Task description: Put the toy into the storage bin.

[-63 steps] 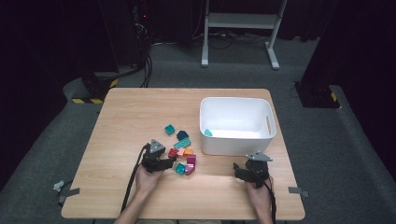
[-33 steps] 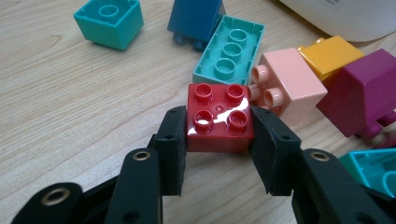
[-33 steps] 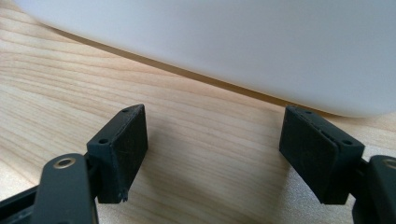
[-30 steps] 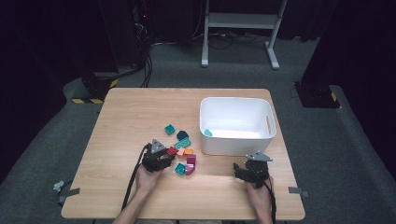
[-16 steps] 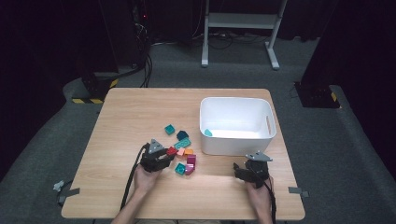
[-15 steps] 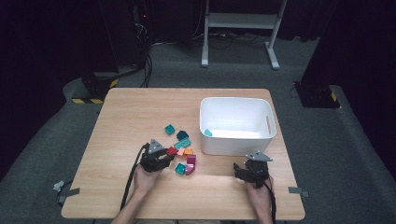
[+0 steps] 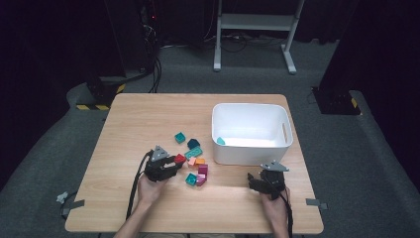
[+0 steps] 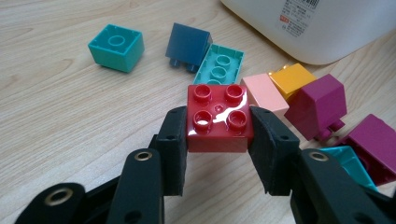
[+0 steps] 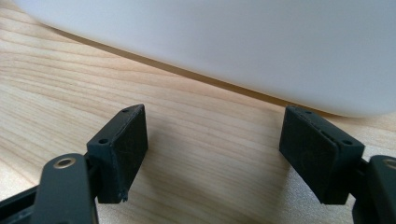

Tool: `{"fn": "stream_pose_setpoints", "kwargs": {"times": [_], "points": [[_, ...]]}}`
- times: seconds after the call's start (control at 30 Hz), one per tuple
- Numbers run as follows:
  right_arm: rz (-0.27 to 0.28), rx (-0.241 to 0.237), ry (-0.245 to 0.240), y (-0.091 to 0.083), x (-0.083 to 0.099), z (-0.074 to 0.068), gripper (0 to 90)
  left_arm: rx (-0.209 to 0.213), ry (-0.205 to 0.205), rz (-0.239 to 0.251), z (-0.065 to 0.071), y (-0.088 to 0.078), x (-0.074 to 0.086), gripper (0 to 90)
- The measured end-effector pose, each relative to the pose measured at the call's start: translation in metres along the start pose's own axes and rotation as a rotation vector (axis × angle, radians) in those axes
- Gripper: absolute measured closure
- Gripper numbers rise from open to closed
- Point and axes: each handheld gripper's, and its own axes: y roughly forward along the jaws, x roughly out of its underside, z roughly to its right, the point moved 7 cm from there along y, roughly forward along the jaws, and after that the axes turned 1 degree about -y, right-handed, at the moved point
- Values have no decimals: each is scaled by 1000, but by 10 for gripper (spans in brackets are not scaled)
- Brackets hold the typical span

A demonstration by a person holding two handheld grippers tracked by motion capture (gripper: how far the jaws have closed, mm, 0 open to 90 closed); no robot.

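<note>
My left gripper [image 8: 218, 142] is shut on a red four-stud brick [image 8: 218, 119], its pads pressing on the brick's two sides, studs up. I cannot tell whether the brick rests on the table or hangs just above it. In the high view the left gripper [image 7: 173, 161] with the red brick [image 7: 180, 158] sits at the left edge of a cluster of loose bricks. My right gripper [image 9: 215, 149] stands open and empty on the table, facing the near wall of the white bin [image 9: 233, 46]. From above, the right gripper [image 7: 262, 179] lies just in front of the white bin [image 7: 250, 106].
Just beyond the red brick lie a teal cube [image 8: 116, 46], a dark blue brick [image 8: 188, 44], a teal brick [image 8: 219, 65], a pink one [image 8: 264, 93], an orange one [image 8: 292, 79] and two magenta ones [image 8: 320, 105]. A teal brick [image 7: 220, 141] lies in the bin.
</note>
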Motion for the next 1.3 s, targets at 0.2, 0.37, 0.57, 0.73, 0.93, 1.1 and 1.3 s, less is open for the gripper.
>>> {"fn": "stream_pose_setpoints", "kwargs": {"times": [0.2,0.37,0.57,0.73,0.93,1.1,1.3], "points": [[1,0,-2,0,0,0,234,7,1,-8,-2,-5,-2,586],[1,0,-2,0,0,0,233,21,-6,-13,-4,-10,-6,586],[0,0,0,0,0,0,234,33,-24,-18,-5,-16,-10,586],[-1,-5,-4,0,0,-1,234,35,-13,-34,-7,-19,-21,586],[-1,-6,-5,0,0,-1,233,38,-33,4,-5,-26,-34,586],[-1,-7,-7,0,0,-1,234,40,-40,-3,-5,-28,-40,586],[0,-8,-7,0,0,-1,234,44,-35,-5,-4,-31,-47,586]]}}
